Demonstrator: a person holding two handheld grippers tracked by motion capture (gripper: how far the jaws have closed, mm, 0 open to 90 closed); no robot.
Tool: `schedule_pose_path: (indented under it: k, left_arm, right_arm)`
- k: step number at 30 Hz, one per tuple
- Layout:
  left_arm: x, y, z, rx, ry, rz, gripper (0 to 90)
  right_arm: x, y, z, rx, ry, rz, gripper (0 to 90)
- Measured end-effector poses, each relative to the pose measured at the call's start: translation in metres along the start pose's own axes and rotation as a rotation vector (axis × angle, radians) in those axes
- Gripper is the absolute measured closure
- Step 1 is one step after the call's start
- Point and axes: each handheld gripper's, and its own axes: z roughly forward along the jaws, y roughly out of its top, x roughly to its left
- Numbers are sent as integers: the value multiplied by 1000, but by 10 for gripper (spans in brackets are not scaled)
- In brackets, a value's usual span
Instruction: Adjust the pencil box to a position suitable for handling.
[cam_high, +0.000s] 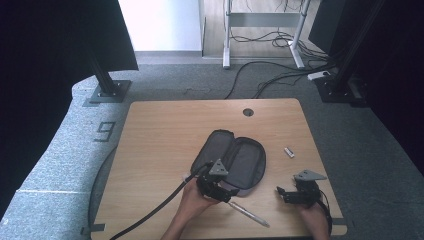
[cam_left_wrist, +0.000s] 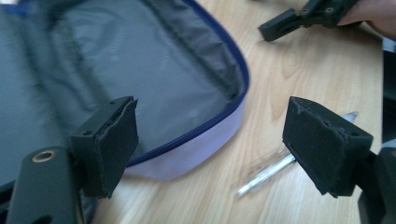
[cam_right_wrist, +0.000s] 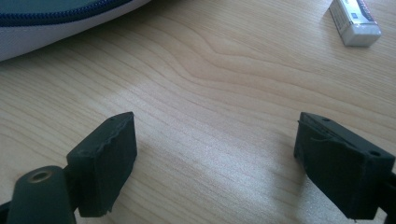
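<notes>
So my left gripper (cam_high: 216, 186) sits at the near edge of the pencil case (cam_high: 231, 159), jaws spread wide with nothing between them. I'd guess it's parked there to go for the pen (cam_high: 248, 212) lying on the surface (cam_high: 160, 130) just in front of the case. The case lies unzipped and flat open, and the grey lining looks empty as far as I can see. Right gripper (cam_high: 292, 195) hovers low over bare wood, also wide open and holding nothing. The little eraser (cam_high: 289, 152) sits beyond it, apart from the case, probably waiting its turn.
</notes>
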Motion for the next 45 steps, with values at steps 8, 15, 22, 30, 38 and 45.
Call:
schedule_pose_path:
  k: [8,15,22,30,38,45]
  left_arm:
    - [15,-10,-27,-14,61,-38,155]
    - [30,-27,-54,-34,106,-86,146]
    - [40,-39,-74,-54,144,-125,141]
    - [52,-60,-98,-72,211,-172,130]
    - [63,-87,-118,-87,263,-229,100]
    - [69,-107,-123,-72,318,-249,68]
  right_arm:
    - [0,0,0,0,0,0,128]
    - [0,0,0,-1,-1,1,128]
    - [0,0,0,0,-2,0,128]
    - [0,0,0,-2,-5,1,128]
    - [0,0,0,-2,-5,1,126]
    - [1,0,0,-2,-6,3,127]
